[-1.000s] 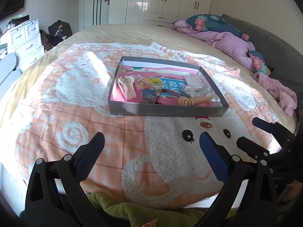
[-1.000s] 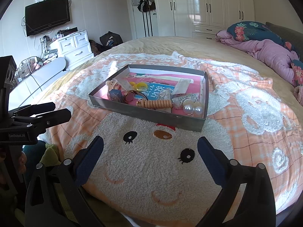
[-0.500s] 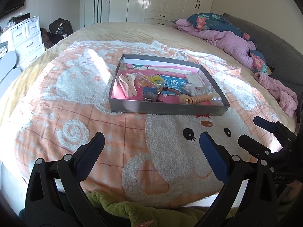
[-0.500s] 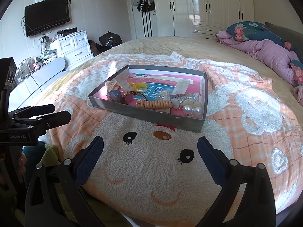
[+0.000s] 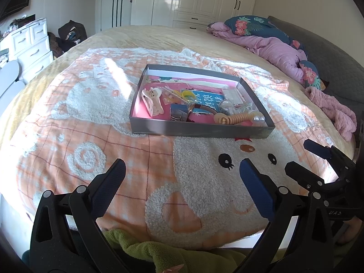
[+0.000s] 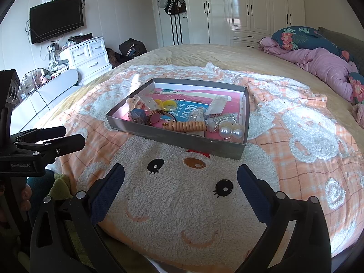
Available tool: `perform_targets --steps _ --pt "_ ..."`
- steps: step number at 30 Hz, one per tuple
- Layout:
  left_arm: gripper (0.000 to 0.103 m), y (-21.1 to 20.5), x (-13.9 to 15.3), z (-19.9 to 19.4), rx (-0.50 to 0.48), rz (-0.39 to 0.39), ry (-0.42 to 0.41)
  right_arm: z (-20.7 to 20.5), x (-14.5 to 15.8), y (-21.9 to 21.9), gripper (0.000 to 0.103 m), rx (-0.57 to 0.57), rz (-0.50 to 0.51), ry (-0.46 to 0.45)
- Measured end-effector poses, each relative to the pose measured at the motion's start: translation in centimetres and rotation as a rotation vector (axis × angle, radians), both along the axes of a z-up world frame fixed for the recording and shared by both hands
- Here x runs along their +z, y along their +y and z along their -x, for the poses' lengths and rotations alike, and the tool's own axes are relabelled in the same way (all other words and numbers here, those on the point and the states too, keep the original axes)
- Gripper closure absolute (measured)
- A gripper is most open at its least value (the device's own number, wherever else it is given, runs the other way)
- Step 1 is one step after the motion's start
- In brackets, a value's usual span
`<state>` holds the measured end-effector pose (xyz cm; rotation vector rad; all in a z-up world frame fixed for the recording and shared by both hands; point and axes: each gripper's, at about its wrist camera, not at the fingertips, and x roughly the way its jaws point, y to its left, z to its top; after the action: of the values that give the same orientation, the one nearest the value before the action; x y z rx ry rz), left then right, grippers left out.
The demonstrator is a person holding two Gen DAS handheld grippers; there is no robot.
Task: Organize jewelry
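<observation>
A shallow grey box (image 5: 200, 130) (image 6: 173, 140) with a pink lining sits on the bed blanket. It holds mixed jewelry: a cream hair claw (image 5: 152, 101), yellow rings (image 6: 167, 103), a peach spiral band (image 6: 188, 126), pearl pieces (image 6: 231, 132), a blue card (image 5: 209, 97). My left gripper (image 5: 182, 170) is open and empty, well short of the box's near wall. My right gripper (image 6: 180, 175) is open and empty, also short of the box. Each gripper shows in the other's view: the right (image 5: 318, 157), the left (image 6: 56, 137).
The box rests on an orange-and-white fleece blanket (image 5: 91, 122) with a cartoon face. A purple quilt and floral pillows (image 5: 273, 45) lie at the far right. White drawers (image 6: 91, 56) and a wall TV (image 6: 56, 19) stand at the left. A green cloth (image 5: 141, 248) lies at the bed's near edge.
Both grippers have crept slightly toward the box and stay open; the box sits a little lower in the left wrist view. Nothing in the box has moved.
</observation>
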<state>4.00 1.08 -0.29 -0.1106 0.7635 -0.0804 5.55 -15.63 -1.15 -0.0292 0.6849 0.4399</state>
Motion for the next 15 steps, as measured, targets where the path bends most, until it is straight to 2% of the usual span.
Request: perform_targets --steps 15 --pt "0.009 0.11 -0.19 -0.11 0.001 0.013 0.021 -0.26 -0.18 -0.25 0.004 -0.014 0.011 0.012"
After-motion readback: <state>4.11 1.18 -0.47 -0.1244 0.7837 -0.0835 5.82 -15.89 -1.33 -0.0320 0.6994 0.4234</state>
